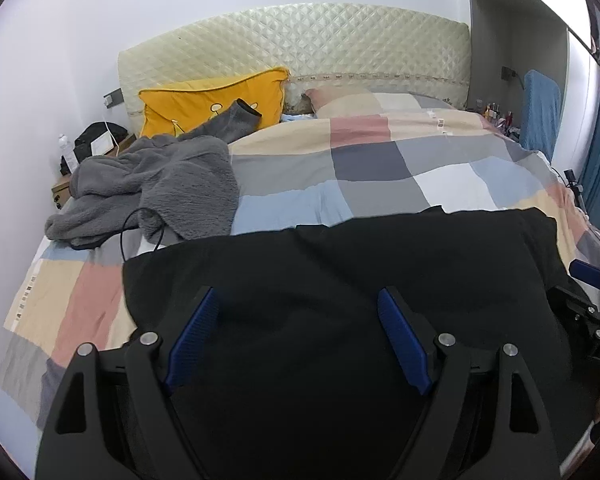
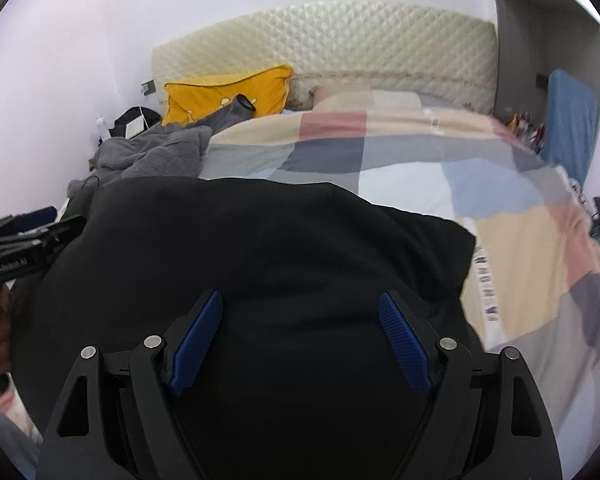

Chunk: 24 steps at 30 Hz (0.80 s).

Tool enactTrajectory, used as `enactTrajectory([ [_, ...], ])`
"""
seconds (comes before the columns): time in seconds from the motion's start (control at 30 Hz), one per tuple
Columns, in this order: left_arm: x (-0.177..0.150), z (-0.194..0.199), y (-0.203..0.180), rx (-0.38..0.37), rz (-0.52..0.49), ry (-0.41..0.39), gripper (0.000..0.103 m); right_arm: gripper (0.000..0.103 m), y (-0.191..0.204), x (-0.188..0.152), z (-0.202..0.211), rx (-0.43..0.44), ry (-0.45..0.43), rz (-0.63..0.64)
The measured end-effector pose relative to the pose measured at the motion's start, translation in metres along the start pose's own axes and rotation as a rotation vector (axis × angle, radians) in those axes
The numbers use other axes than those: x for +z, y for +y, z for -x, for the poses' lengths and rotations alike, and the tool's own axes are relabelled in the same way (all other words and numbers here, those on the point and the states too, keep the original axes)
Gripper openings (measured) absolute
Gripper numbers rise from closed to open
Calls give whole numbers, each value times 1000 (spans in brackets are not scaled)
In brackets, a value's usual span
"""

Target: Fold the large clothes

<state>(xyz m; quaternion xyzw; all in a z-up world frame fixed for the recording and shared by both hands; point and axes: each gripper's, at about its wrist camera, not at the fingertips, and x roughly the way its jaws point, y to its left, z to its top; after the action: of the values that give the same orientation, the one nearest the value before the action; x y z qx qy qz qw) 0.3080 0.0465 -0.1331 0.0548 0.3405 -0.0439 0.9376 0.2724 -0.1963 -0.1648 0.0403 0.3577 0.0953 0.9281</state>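
The black garment (image 1: 340,280) lay spread on the checked bedcover (image 1: 380,168), at the near side of the bed. It looked like a soft and limp cloth, probably light, which would sag and fold wherever it was not supported. I judged that it was not fragile and not slippery, but a thick layer could bunch between the pads. The best places to take hold seemed to be its edge or its corners, for example the far right corner that showed in the right wrist view, because a pinch in the middle would only lift a hump.

The left gripper (image 1: 300,340) stood with its fingers (image 1: 194,340) wide apart and held nothing; the black cloth lay under and between them, but the blue pads did not press on it. The right gripper (image 2: 302,340) had the same posture: fingers (image 2: 406,344) spread wide, nothing clamped, the garment below them. Both grippers pointed down over the cloth, side by side.

A grey fleece garment (image 1: 156,184) lay crumpled further away on the left, near the yellow pillow (image 1: 212,100), well apart from the fingers.
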Motion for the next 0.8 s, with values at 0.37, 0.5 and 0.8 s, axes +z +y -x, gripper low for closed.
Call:
enactTrajectory([
  [0.37, 15, -66, -8, 9, 1, 90, 82, 92, -2, 22, -60, -40, 63, 14],
  [0.5, 16, -83, -6, -7, 11, 121, 82, 98, -7, 26, -77, -35, 79, 1],
  [0.8, 6, -85, -5, -21, 21, 128, 82, 102, -13, 22, -88, 6, 86, -7],
])
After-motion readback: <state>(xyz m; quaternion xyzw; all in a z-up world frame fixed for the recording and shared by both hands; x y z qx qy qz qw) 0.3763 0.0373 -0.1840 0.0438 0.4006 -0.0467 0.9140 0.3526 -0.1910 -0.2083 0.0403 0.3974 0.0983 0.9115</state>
